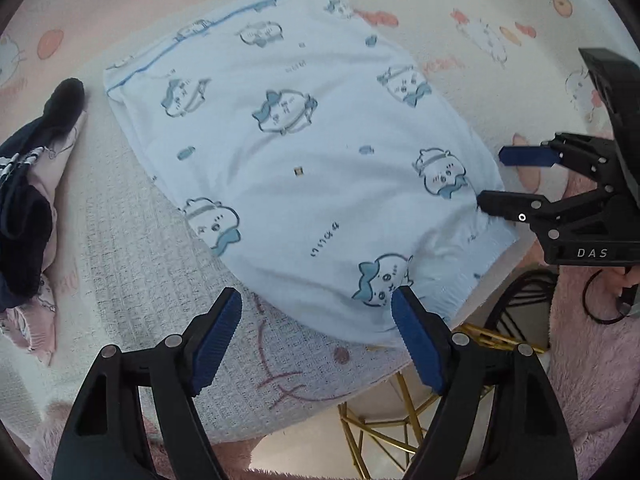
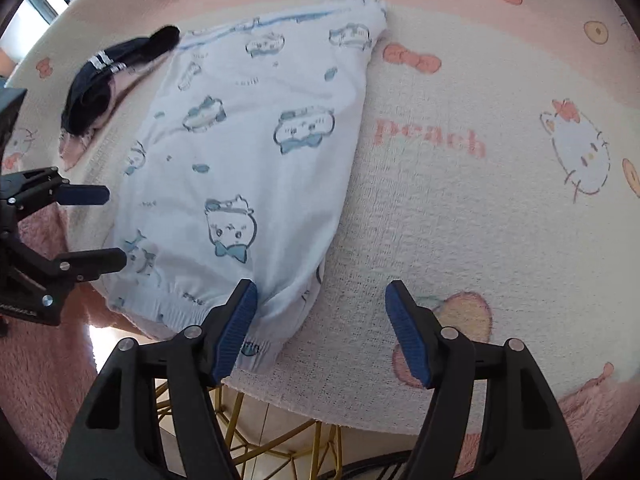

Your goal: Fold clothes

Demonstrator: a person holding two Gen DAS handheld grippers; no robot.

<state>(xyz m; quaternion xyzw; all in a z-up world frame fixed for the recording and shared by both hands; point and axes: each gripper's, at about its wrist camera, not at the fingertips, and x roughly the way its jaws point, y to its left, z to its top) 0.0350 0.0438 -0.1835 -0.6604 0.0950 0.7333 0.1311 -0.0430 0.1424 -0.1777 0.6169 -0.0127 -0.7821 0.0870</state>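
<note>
I have the light blue printed garment [image 1: 288, 148] lying flat on the towel-covered table [image 2: 460, 208], its elasticated hem at the near edge just beyond my fingers. My left gripper [image 1: 316, 336] hangs with fingers spread wide over the hem's left corner, nothing between them. My right gripper [image 2: 320, 328] is likewise spread and empty, its left finger [image 2: 236, 328] just at the hem's right corner. The cloth looks thin, light and limp, so I expect it to sag and crease wherever it is unsupported, and a single layer may slip. I judge the gathered hem the best hold: thicker, ridged, one corner per gripper. A dark navy garment [image 2: 104, 80] sits bunched beyond the left side, well clear.
</note>
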